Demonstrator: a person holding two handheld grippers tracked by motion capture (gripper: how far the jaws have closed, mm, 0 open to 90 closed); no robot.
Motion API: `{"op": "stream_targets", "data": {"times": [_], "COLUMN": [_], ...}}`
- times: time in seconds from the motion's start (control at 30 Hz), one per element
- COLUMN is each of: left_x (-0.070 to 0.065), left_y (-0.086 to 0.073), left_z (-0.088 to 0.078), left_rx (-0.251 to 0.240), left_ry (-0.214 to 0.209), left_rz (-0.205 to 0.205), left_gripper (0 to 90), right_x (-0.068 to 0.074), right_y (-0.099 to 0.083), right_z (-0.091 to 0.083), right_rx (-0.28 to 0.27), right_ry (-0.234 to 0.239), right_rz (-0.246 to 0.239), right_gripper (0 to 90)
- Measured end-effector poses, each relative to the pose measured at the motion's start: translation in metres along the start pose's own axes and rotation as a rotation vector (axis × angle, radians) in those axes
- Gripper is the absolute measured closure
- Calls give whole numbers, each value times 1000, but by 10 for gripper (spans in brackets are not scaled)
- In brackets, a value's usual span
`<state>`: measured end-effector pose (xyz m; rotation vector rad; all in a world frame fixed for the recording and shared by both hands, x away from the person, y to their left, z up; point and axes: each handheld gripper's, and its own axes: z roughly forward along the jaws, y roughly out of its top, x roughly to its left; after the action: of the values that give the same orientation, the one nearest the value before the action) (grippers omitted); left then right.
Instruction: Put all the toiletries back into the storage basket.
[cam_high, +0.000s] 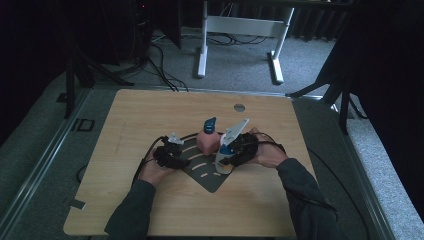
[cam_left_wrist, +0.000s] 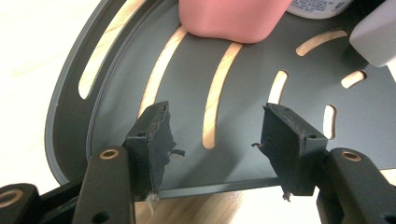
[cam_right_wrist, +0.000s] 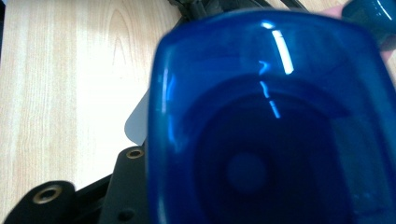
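A pink bottle (cam_high: 205, 142) with a dark blue top (cam_high: 210, 124) stands on a dark grey slotted tray (cam_high: 210, 180) at the table's middle. My left gripper (cam_high: 175, 147) hovers low over the tray's left part. In the left gripper view it (cam_left_wrist: 215, 135) is open, nothing lies between its pads (cam_left_wrist: 154, 135), and the pink bottle (cam_left_wrist: 233, 18) stands just ahead. My right gripper (cam_high: 224, 152) is just right of the bottle, shut on a translucent blue cap (cam_high: 225, 148). That cap (cam_right_wrist: 271, 126) shows its hollow inside in the right gripper view.
The wooden table (cam_high: 150, 110) has bare room on all sides of the tray. A round grommet (cam_high: 239, 107) sits near the far edge. A white labelled thing (cam_left_wrist: 317, 5) and a pale grey piece (cam_left_wrist: 373, 32) lie beside the bottle. Cables (cam_high: 150, 155) trail from both grippers.
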<state>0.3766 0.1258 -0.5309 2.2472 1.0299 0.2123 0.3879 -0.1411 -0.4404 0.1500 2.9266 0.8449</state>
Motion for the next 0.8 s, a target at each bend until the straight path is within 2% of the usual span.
{"op": "stream_targets", "data": {"times": [0.8], "left_x": [0], "left_y": [0], "left_z": [0], "left_rx": [-2], "left_ry": [0], "left_rz": [0], "left_gripper": [423], "right_x": [-7], "right_y": [-4], "right_z": [11], "right_rx": [28], "right_ry": [-40], "right_rz": [31], "right_gripper": [544]}}
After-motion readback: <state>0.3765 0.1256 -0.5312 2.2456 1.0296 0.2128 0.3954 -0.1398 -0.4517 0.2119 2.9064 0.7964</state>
